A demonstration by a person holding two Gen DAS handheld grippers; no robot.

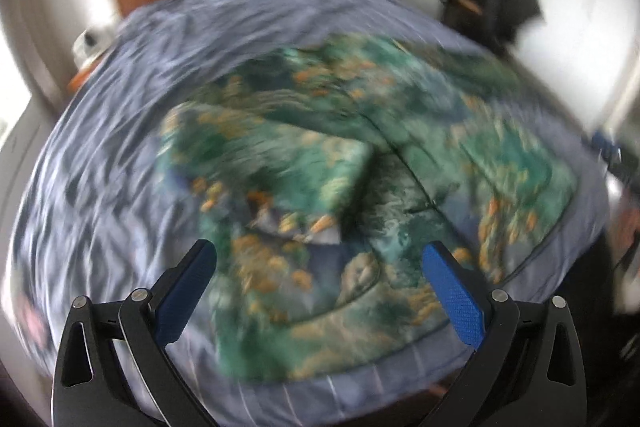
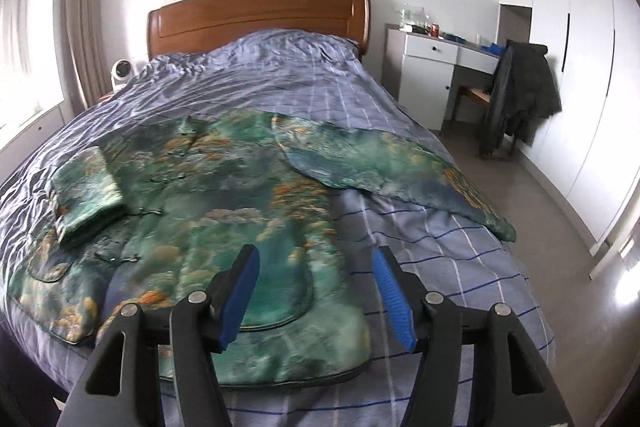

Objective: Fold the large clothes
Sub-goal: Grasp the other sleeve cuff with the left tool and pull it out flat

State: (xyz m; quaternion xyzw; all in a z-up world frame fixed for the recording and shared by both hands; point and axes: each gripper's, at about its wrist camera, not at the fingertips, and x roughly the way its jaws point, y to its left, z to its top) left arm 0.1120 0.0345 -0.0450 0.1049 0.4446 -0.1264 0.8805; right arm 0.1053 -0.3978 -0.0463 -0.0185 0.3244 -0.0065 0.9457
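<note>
1. The right gripper [image 2: 316,255] hangs above the near edge of the bed, jaws standing apart with nothing between the blue pads [image 2: 240,297]; no cloth touches them.
2. The left gripper [image 1: 320,251] also has its jaws spread wide and empty, the pads [image 1: 456,297] clear of the fabric below; its view is heavily blurred.
3. Directly beneath and just beyond both grippers lies the jacket [image 2: 224,211], green with orange and pale patches, spread flat on the bed with its front closures facing up.
4. To the left of the right gripper, one sleeve [image 2: 86,191] is folded in across the jacket's body.
5. Ahead and to the right of the right gripper, the other sleeve [image 2: 400,175] stretches out flat toward the bed's right edge.
6. Under the jacket is a blue-grey checked bedcover [image 2: 440,267], wrinkled farther off.
7. Beyond it stands a wooden headboard [image 2: 256,15].
8. Far right of the right gripper are a white desk [image 2: 432,67] and a chair [image 2: 516,95] hung with dark clothes.
</note>
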